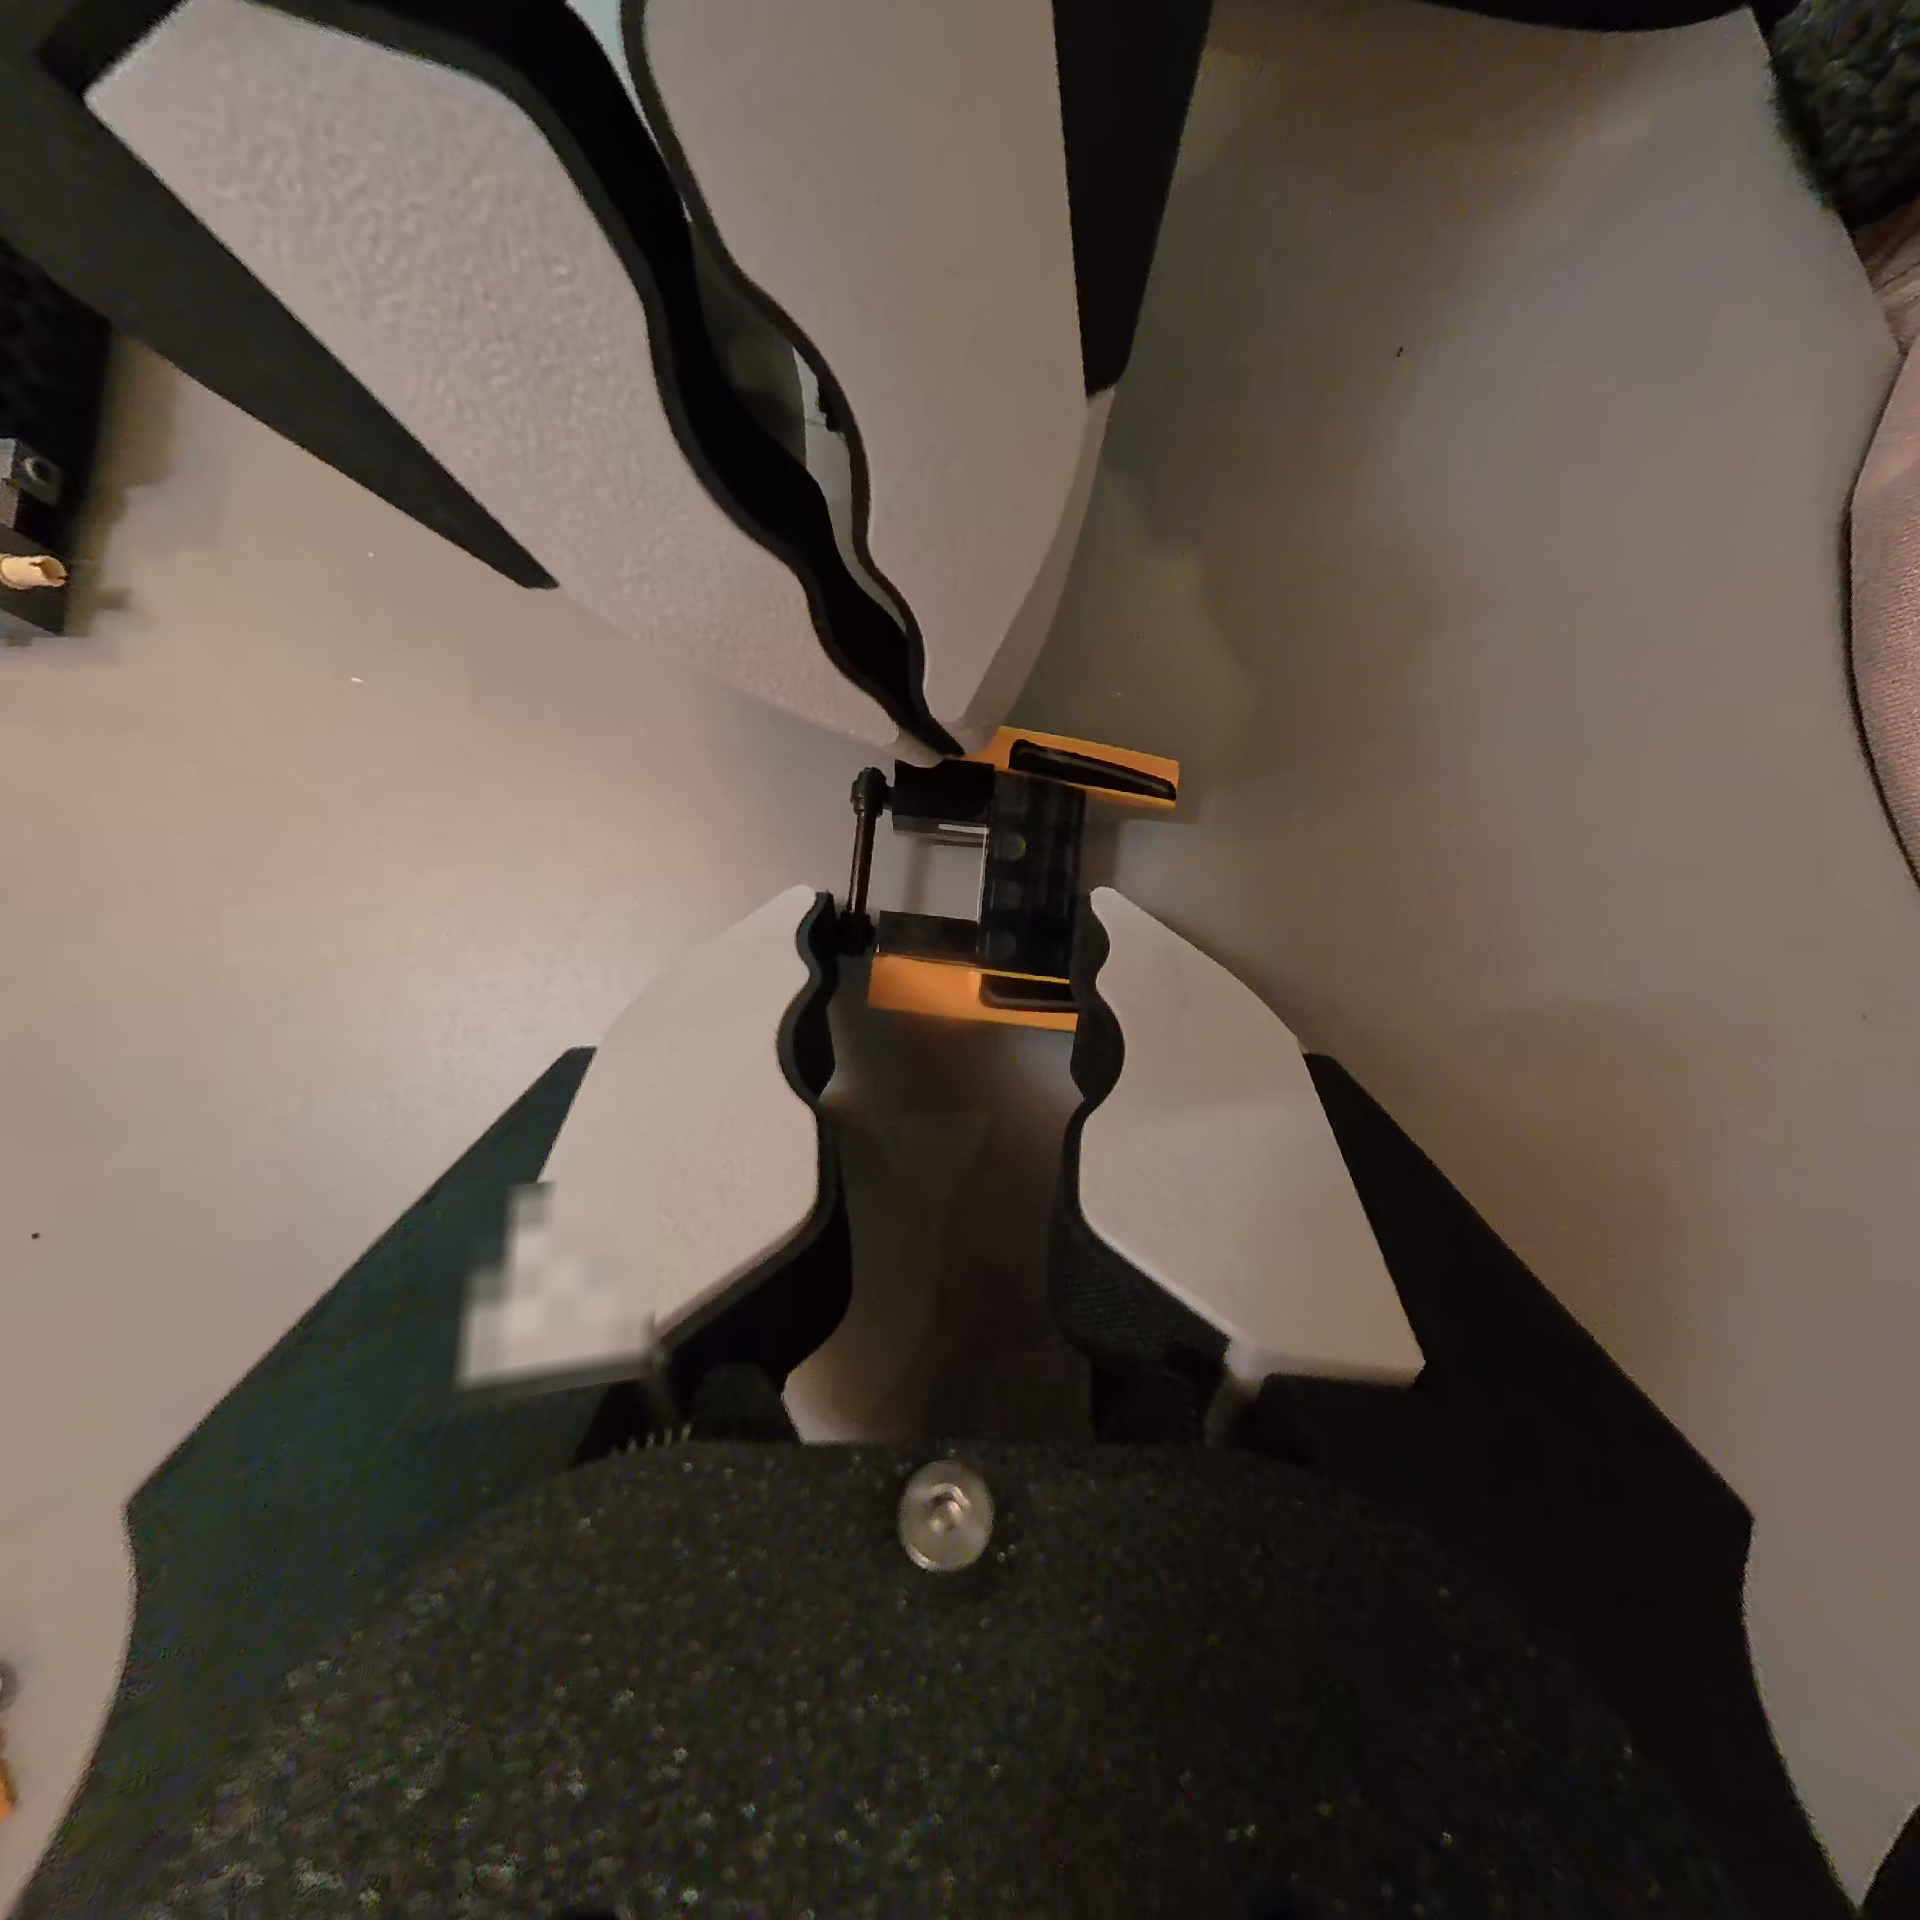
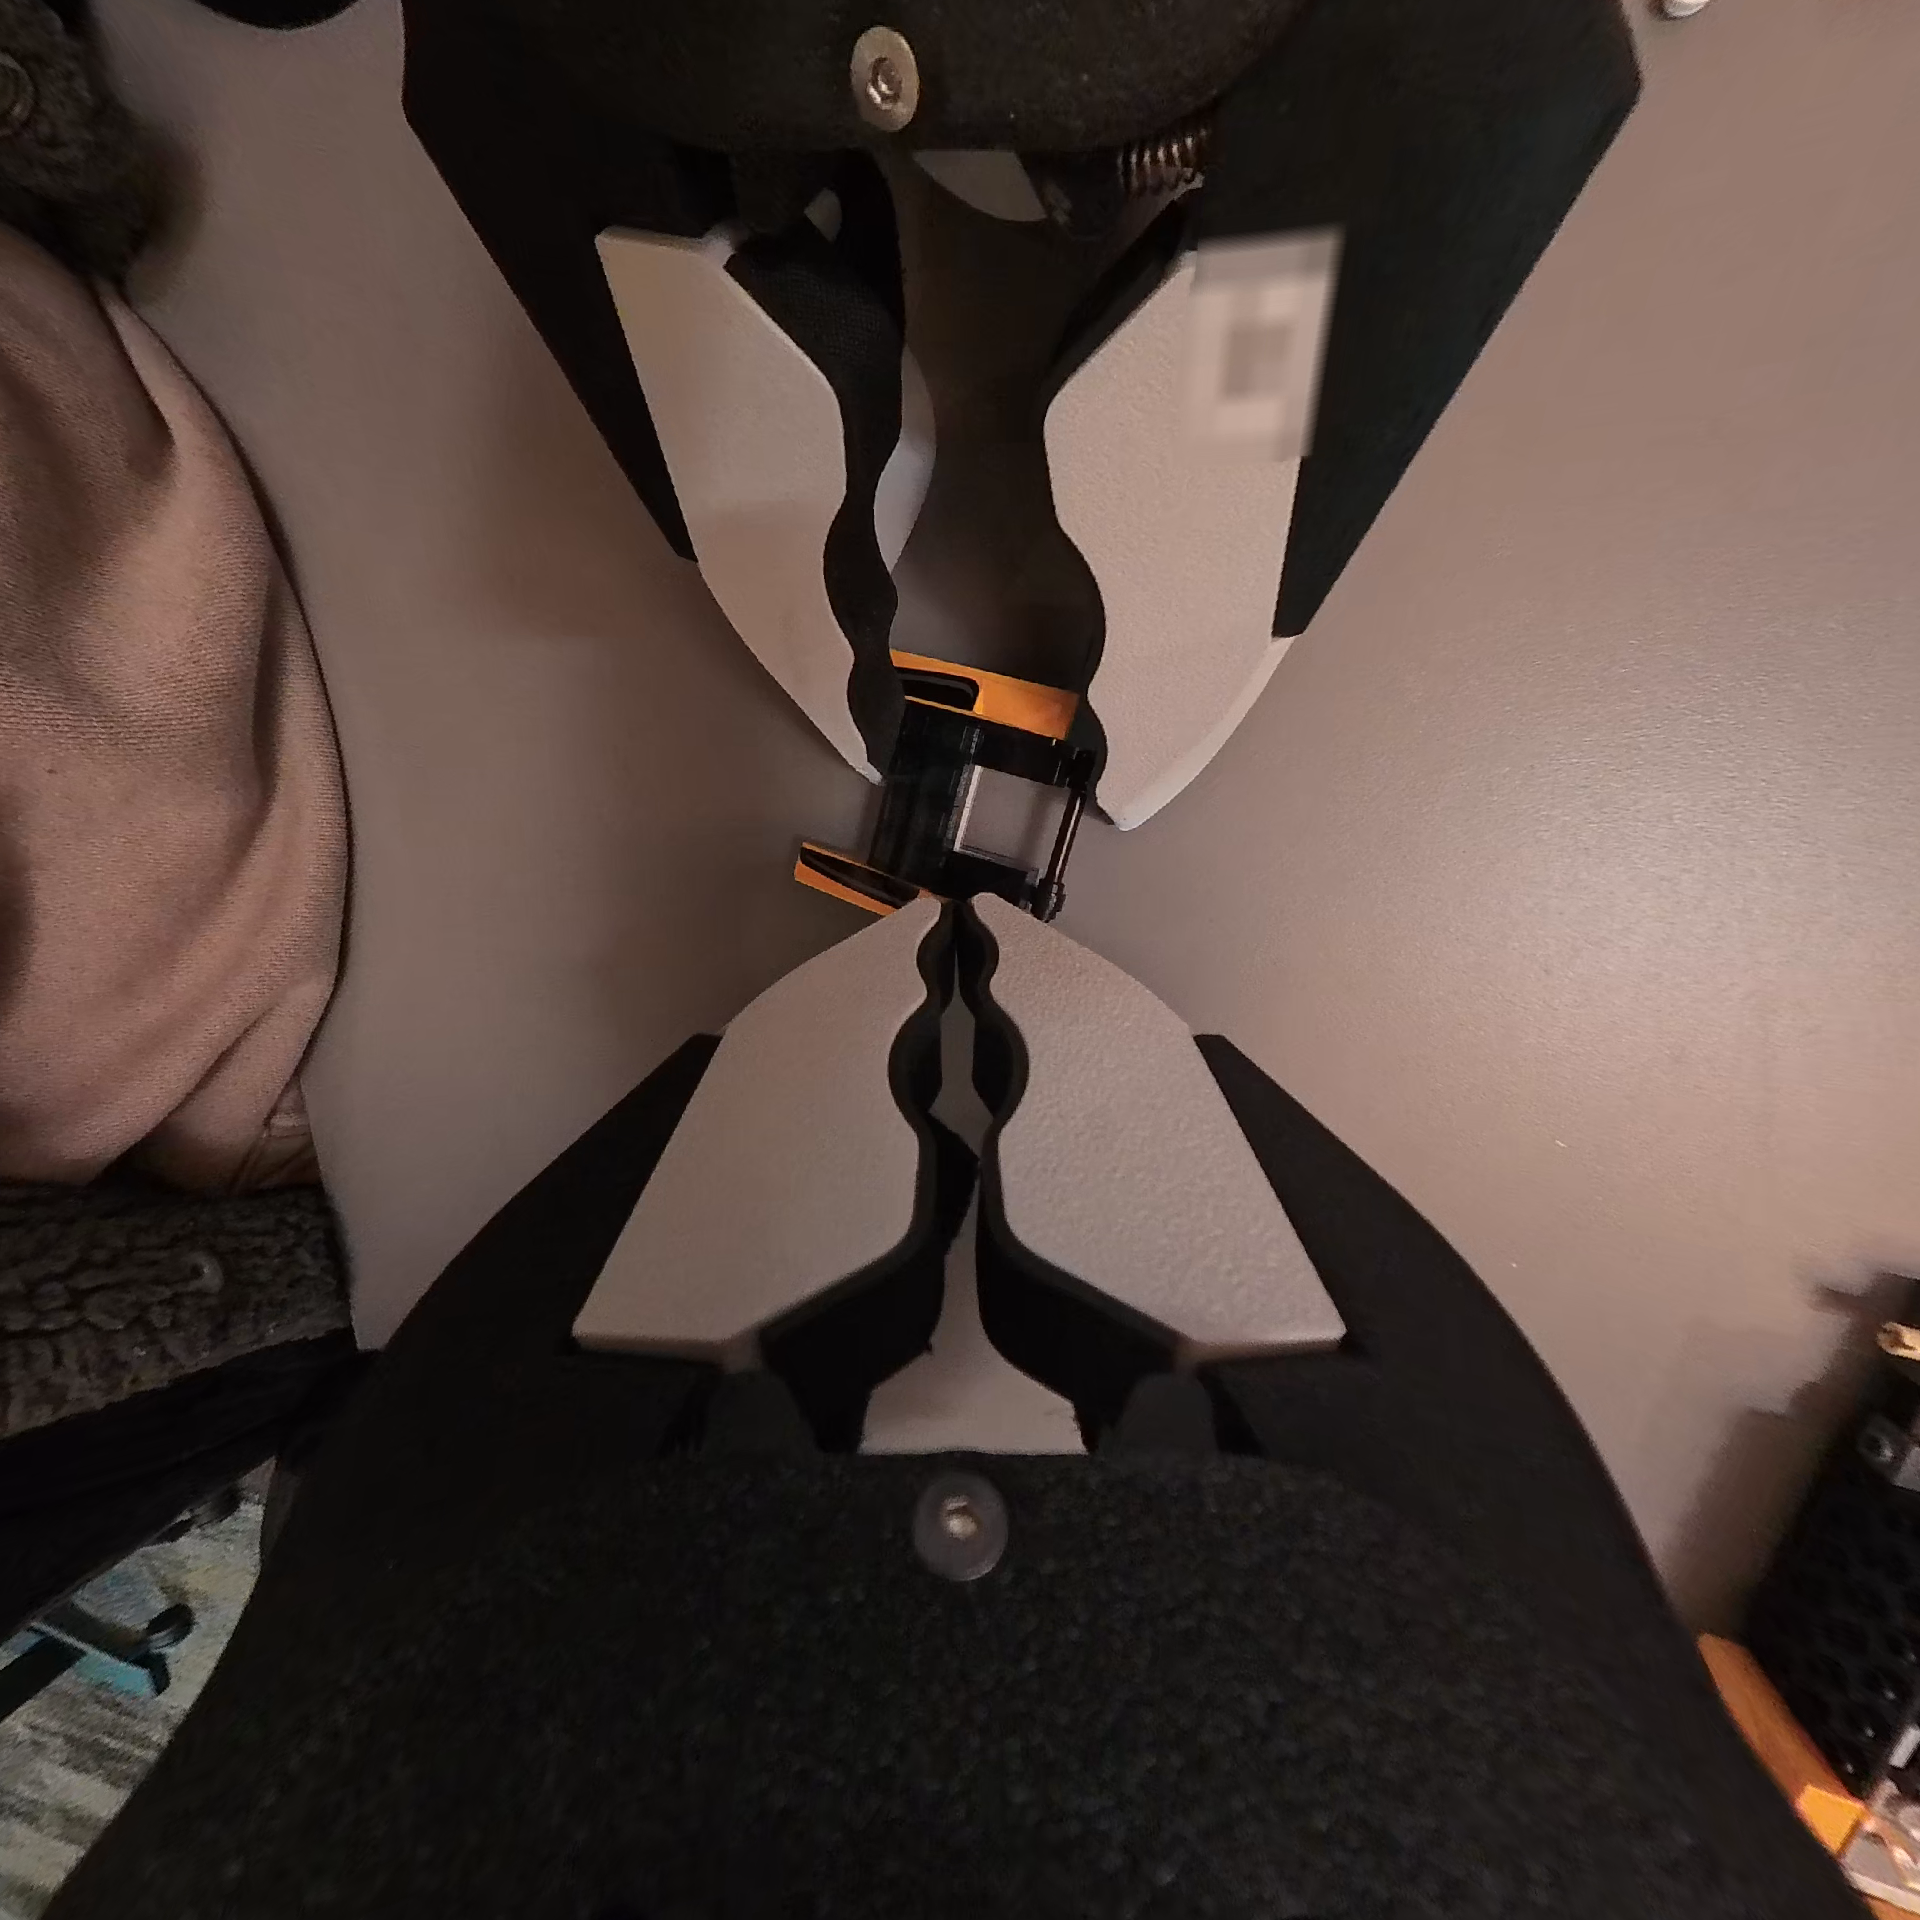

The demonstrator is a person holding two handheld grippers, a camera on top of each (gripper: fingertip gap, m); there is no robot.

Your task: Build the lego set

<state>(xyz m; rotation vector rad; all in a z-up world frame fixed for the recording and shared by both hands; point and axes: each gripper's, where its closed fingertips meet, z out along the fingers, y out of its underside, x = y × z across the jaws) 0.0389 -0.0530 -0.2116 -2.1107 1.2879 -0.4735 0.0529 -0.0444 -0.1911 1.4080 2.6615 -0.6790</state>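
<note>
A small lego assembly (image 1: 1023,862) of black bricks, a clear panel, a thin black bar and two orange plates sits over the white table (image 1: 312,935). My left gripper (image 1: 956,925) is shut on it, one finger on each side. In the right wrist view the assembly (image 2: 925,790) shows held by the left gripper (image 2: 992,790) coming in from the top. My right gripper (image 2: 951,906) is shut, fingers pressed together, and its tips touch the assembly's near edge. In the left wrist view the right gripper (image 1: 940,743) meets the assembly's black corner from above.
A black tray (image 1: 31,468) with small parts lies at the table's left edge; it also shows in the right wrist view (image 2: 1860,1507), with an orange piece (image 2: 1829,1813) beside it. A person's pinkish garment (image 2: 135,727) lies along the table's other side. The grippers are tip to tip, or close to it.
</note>
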